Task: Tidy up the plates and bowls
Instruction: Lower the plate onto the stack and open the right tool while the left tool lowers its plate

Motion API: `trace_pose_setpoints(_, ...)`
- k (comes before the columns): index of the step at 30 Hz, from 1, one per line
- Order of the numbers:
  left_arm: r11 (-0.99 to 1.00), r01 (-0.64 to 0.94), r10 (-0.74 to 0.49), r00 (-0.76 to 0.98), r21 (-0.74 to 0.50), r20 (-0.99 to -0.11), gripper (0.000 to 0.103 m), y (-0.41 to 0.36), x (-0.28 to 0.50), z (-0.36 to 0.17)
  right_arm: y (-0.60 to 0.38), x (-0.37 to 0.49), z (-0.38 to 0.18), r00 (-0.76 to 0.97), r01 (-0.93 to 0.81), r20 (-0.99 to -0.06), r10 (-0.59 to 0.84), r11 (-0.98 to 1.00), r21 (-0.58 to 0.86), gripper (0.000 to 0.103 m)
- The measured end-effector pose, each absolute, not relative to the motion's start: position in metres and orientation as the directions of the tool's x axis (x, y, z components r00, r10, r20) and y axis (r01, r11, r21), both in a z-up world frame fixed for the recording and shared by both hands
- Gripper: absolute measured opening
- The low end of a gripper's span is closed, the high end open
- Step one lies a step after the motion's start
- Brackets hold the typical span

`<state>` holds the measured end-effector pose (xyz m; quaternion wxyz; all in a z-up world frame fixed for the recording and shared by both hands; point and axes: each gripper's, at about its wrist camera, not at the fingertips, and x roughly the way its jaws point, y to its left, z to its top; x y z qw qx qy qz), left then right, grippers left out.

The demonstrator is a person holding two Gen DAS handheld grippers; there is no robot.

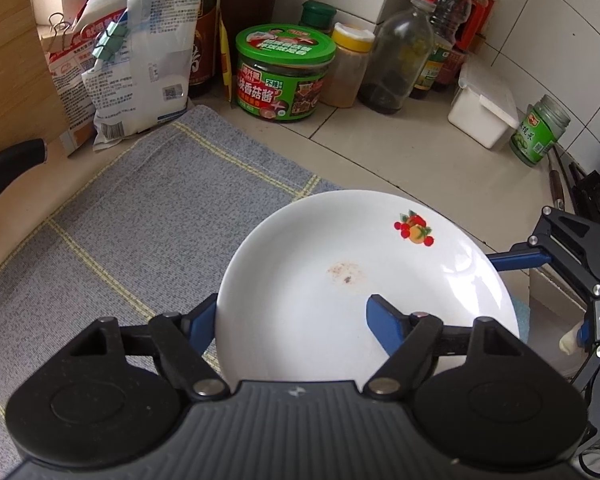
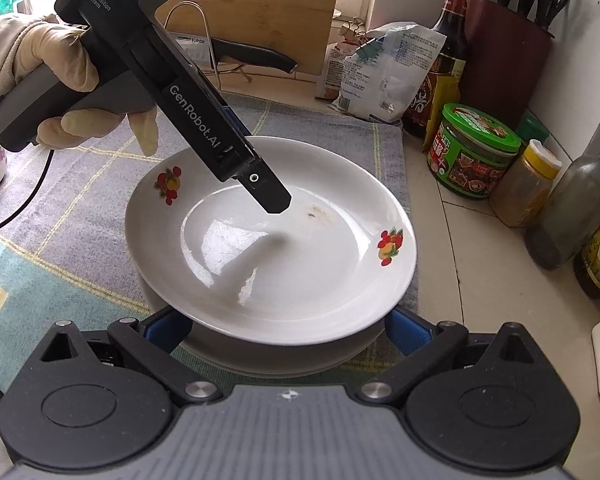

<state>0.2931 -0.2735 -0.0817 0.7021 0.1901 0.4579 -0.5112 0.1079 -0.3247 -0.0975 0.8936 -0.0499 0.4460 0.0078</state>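
While plate (image 2: 300,272) sits askew atop the stack (image 2: 260,356) on the cloth (image 1: 140,220) | left gripper (image 1: 292,302): released, fingers astride plate rim, upper one clear of it | right gripper (image 2: 286,316): fingers flank stack; cannot tell whether clenched.

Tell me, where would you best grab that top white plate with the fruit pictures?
By its raised rim. The top plate lies flat on another plate, its edge overhanging, so one finger can slip under the rim and one over it. Coming from the near side looks easiest, where the right hand-held gripper is.
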Motion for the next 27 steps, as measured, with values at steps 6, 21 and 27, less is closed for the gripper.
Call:
trace_pose_setpoints(6, 0.407, 0.889, -0.548, 0.052, -0.211, -0.835, 0.077, -0.273, 0.294, -0.083, -0.326, 0.105, -0.096, 0.587, -0.054, -0.810, -0.007, 0.997, -0.048, 0.103)
trace_pose_setpoints(21, 0.428, 0.886, -0.560, 0.103, -0.180, -0.822, 0.081, -0.266, 0.288, -0.077, -0.323, 0.093, -0.093, 0.578, -0.046, -0.816, -0.022, 0.997, -0.060, 0.103)
trace_pose_setpoints(27, 0.484, 0.868, -0.604, 0.245, -0.106, -0.758, 0.093, -0.239, 0.278, -0.053, -0.320, 0.089, -0.087, 0.593, -0.014, -0.803, -0.056, 0.997, -0.080, 0.103)
